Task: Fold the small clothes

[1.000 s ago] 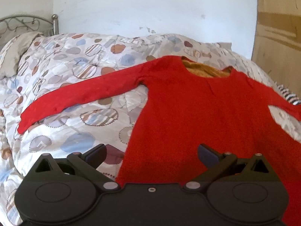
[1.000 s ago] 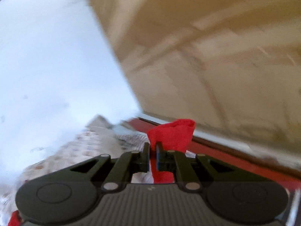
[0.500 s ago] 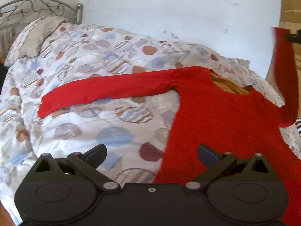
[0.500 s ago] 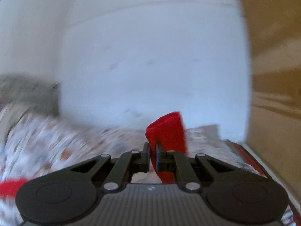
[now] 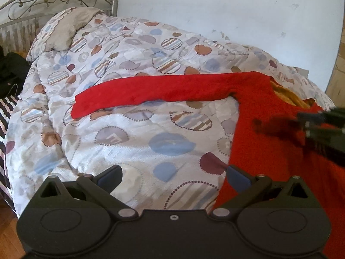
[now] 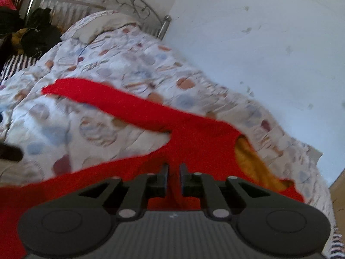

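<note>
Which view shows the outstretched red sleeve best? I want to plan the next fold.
The left wrist view: the outstretched sleeve lies sharp and whole on the quilt, cuff to shoulder. The right wrist view shows the same sleeve too, whole but motion-blurred.

Daylight's bright and even here, so we get a washed-out wall [image 5: 237,10]. Left view's sharp apart from a smeared right gripper [image 5: 301,122]. Right view's motion-blurred across the bed [image 6: 97,118]. Fisheye bends edges, corners go black.
</note>
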Motion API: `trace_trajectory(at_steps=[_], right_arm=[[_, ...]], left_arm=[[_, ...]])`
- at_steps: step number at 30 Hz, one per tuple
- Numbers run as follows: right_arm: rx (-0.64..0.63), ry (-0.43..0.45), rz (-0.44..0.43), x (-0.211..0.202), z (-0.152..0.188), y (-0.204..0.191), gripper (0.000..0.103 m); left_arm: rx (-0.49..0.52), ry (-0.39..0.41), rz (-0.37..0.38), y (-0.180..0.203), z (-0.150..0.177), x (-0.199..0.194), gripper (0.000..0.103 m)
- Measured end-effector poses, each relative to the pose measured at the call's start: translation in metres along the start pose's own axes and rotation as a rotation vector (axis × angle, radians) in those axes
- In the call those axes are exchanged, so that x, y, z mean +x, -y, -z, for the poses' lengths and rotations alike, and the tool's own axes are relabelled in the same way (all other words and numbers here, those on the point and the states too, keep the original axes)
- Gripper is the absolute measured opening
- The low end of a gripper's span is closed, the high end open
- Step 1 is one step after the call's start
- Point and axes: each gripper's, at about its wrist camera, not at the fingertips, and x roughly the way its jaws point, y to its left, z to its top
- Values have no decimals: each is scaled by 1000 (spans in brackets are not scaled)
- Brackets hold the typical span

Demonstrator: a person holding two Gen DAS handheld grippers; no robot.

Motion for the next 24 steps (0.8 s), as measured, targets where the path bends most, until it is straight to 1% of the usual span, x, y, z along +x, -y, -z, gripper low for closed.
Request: trace_trajectory(at_steps=[1, 2, 3, 4, 5, 6, 8, 9, 13, 14, 15, 18, 20, 22, 24], right_arm=[[22, -1, -4, -9, 9, 3, 53], [40, 4, -7, -22, 17, 7, 69], [53, 11, -6, -30, 23, 12, 75], [58, 13, 5, -37, 28, 15, 77], [63, 7, 24, -36, 29, 24, 83], [72, 3, 54, -41, 37, 33, 90], [97, -2, 118, -54, 51, 49, 95], [115, -15, 164, -59, 60, 59, 97], [206, -95, 343, -68, 94, 106, 99], [231, -118, 393, -66, 103, 119, 97], [250, -133, 425, -64, 111, 131, 93], [290, -185, 498, -47, 132, 161, 81], [304, -199, 532, -36, 143, 176, 76], [301, -203, 540, -23, 148, 184, 74], [265, -217, 541, -9, 151, 186, 73]], left_arm=[[2, 4, 3, 1, -1, 0, 102], [5, 8, 6, 3, -2, 0, 102], [9, 12, 10, 5, -4, 1, 102], [12, 15, 14, 8, -5, 2, 102], [16, 21, 21, 12, -7, 4, 102], [21, 27, 31, 17, -9, 7, 102], [33, 43, 53, 30, -15, 15, 102], [39, 55, 62, 38, -18, 20, 102], [53, 123, 87, 76, -32, 51, 102], [53, 138, 81, 86, -35, 63, 102], [54, 142, 73, 94, -37, 72, 102], [77, 134, 56, 119, -38, 101, 102], [103, 121, 44, 129, -33, 113, 102], [126, 115, 28, 134, -23, 123, 102], [134, 109, 20, 135, -13, 130, 103]])
